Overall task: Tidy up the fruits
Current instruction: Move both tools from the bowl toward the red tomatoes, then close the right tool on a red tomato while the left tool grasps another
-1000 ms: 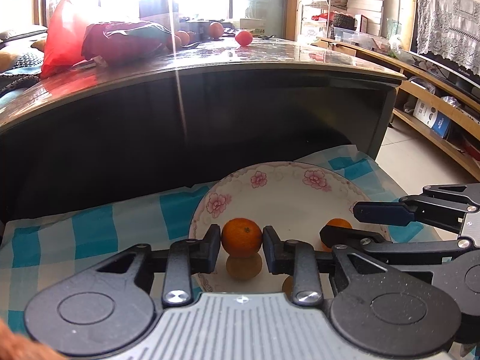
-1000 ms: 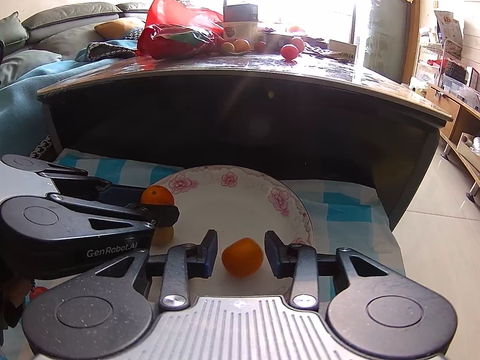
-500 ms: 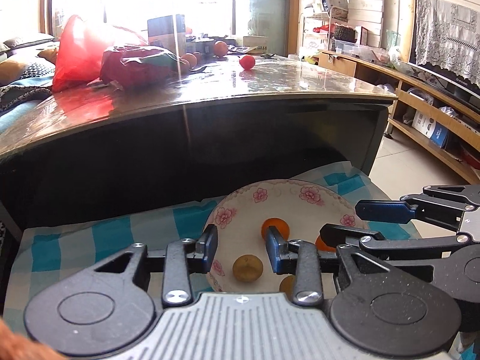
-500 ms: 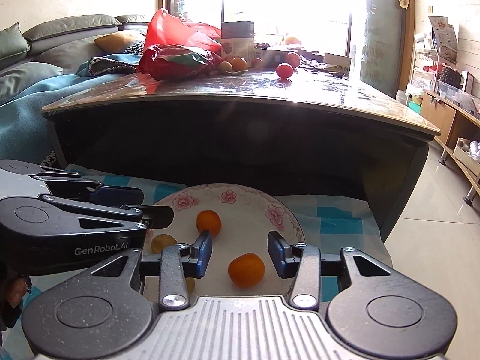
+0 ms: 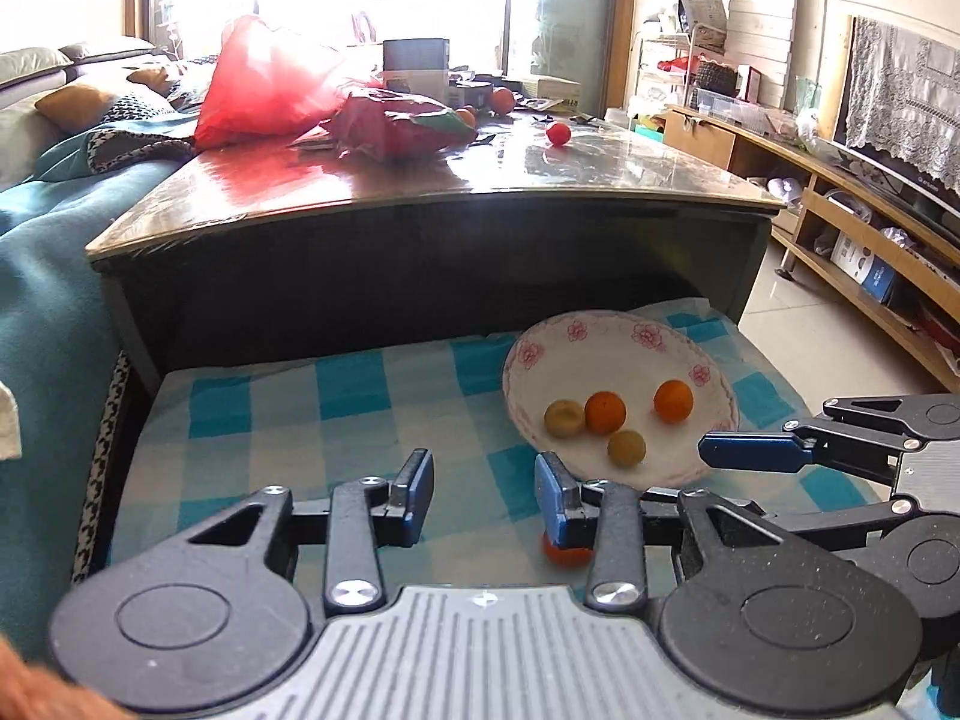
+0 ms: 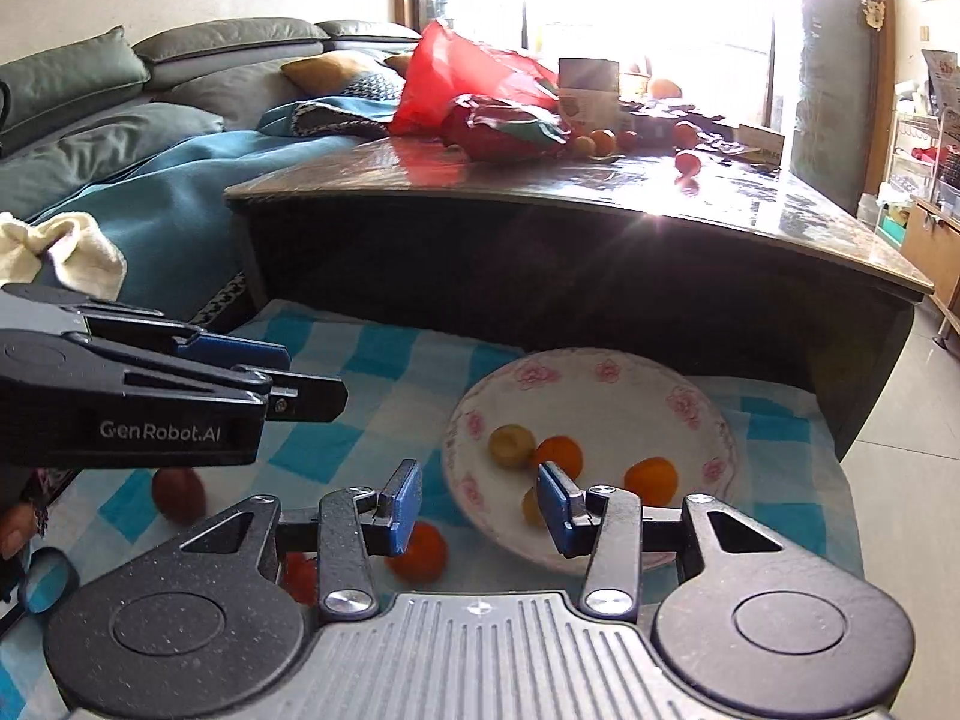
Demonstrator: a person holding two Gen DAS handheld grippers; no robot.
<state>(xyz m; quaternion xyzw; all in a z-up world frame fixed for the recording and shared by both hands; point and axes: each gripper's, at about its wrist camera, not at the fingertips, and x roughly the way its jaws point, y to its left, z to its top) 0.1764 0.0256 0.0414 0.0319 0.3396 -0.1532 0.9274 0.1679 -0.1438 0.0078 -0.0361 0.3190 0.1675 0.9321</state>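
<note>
A white floral plate (image 5: 708,387) (image 6: 696,414) sits on the blue checked cloth (image 5: 336,414) and holds two oranges (image 5: 605,413) (image 6: 651,480) and two yellowish fruits (image 5: 564,418) (image 6: 511,445). My left gripper (image 5: 483,498) is open and empty, above the cloth left of the plate. My right gripper (image 6: 477,507) is open and empty over the plate's near left rim. Loose on the cloth lie an orange (image 6: 420,552), a red fruit (image 6: 178,495) and another red fruit (image 6: 300,576), partly hidden by my fingers.
A dark coffee table (image 5: 456,180) stands behind the cloth with a red bag (image 5: 264,84), boxes and more fruits (image 5: 558,133). A teal-covered sofa (image 6: 150,192) is at the left. A wooden shelf unit (image 5: 870,240) and tiled floor are at the right.
Both grippers have let go of their oranges onto the plate and pulled back and up. The plate now looks smaller and farther, and loose fruits on the cloth came into view.
</note>
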